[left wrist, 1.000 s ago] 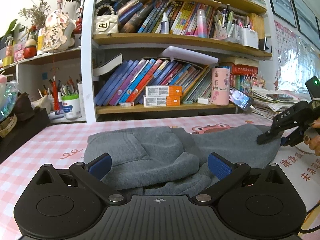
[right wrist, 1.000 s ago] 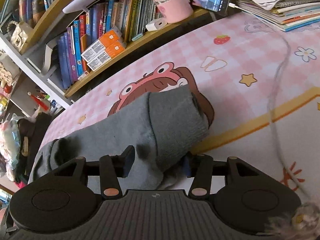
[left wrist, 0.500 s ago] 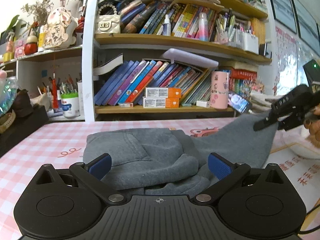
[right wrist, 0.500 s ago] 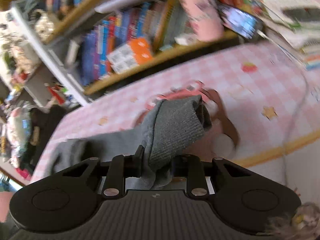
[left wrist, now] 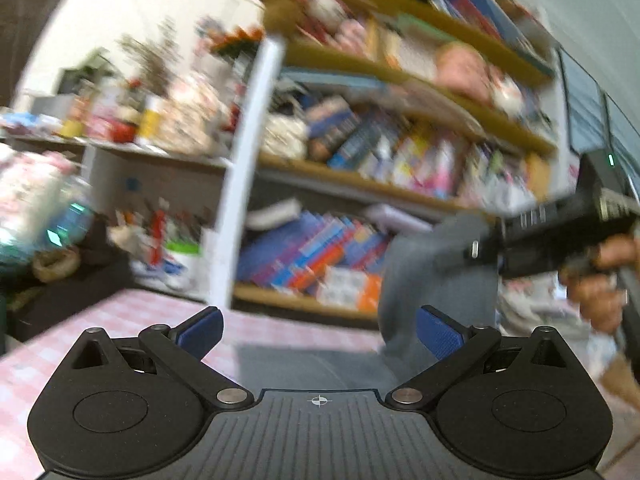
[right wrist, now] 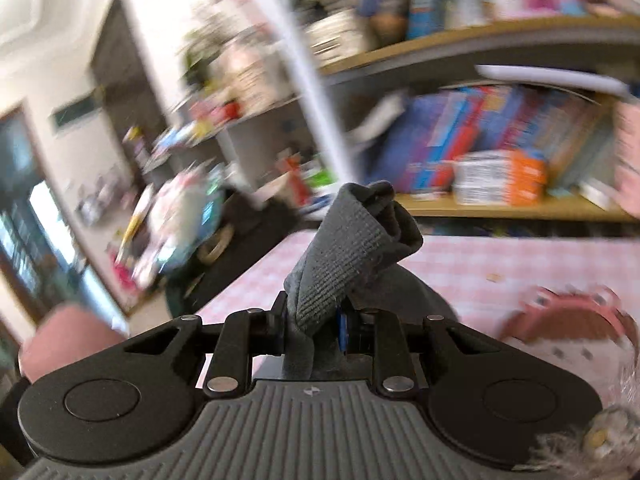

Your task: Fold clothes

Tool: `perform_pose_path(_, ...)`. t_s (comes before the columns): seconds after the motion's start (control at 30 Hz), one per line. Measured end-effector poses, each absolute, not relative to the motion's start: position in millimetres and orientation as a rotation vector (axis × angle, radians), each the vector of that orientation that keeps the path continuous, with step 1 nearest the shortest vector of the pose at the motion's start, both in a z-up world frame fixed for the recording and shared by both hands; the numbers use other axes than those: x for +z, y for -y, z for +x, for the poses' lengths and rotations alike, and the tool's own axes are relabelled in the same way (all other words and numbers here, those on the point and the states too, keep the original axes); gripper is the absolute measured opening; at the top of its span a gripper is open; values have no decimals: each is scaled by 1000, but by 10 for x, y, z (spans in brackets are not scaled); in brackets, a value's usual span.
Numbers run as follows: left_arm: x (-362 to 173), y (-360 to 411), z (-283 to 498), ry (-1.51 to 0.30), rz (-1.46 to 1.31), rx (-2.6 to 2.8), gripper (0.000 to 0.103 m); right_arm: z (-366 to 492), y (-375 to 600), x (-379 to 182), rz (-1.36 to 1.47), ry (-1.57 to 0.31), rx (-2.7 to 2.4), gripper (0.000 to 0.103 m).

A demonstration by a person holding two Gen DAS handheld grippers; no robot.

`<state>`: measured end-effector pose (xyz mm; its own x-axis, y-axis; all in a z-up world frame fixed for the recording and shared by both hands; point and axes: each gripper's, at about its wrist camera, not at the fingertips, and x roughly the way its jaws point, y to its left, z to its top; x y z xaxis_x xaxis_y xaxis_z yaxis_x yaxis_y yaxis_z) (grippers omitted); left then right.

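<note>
A grey knitted garment with a ribbed cuff [right wrist: 344, 248] is pinched between the nearly closed fingers of the right gripper [right wrist: 314, 330], which holds the cuff lifted well above the pink checked counter [right wrist: 472, 264]. From the left wrist view, the sleeve hangs down in a grey drape [left wrist: 432, 276] from that raised gripper to the rest of the garment, which lies flat on the counter just ahead of the left gripper [left wrist: 319, 330]. The left gripper's blue-padded fingers [left wrist: 200, 330] are spread wide and hold nothing.

Both views are heavily blurred, suggesting fast motion. The likely risk is that only the bunched cuff is gripped, so a quick swing could pull it free, or drag the unheld body of the garment across the counter and undo its flat lie.

Behind the counter stands a wooden bookshelf packed with colourful books [right wrist: 500, 148], with orange and white boxes [right wrist: 500, 178] on its lowest shelf. Cluttered small items crowd a side shelf to the left [left wrist: 132, 120]. A cartoon print [right wrist: 568, 316] marks the counter on the right. Nothing lies between the raised sleeve and the garment body.
</note>
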<state>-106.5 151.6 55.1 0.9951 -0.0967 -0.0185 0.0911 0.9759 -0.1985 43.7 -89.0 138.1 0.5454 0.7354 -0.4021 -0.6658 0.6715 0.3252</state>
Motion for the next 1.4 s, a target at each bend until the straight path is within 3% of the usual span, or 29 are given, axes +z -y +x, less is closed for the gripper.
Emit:
perform_pose_path(0.23,613,-1859,-1237,2,-258,6,103,159,-59,914,-202,-546,969,26)
perform_pose_path(0.3,596,-1869,-1238,-12,-249,18,103,166,-188,718,-224,-585,1006,34)
perform_pose_path(0.43,565,-1857,-1251,-31,-240,17,103,205,-156,585,-137,-622,1103,62)
perform_pose_path(0.73,536,-1666,-992,-110,-217,-52,103,259,621,752,41,-526,1146,71)
perform_pose_path(1.07,399,-1620,-462,-237,-320,2,100,591,1339,290,227,-707,786,71)
perform_pose_path(1.17,347,-1640,-339,-266,-359,-22,89,616,1373,214,249,-726,780,71)
perform_pose_path(1.3,279,-1759,-181,-311,-471,-50,33,646,1339,187,258,-734,789,71)
perform_pose_path(1.4,316,-1804,-185,-275,-523,-114,21,644,1334,181,254,-733,795,71)
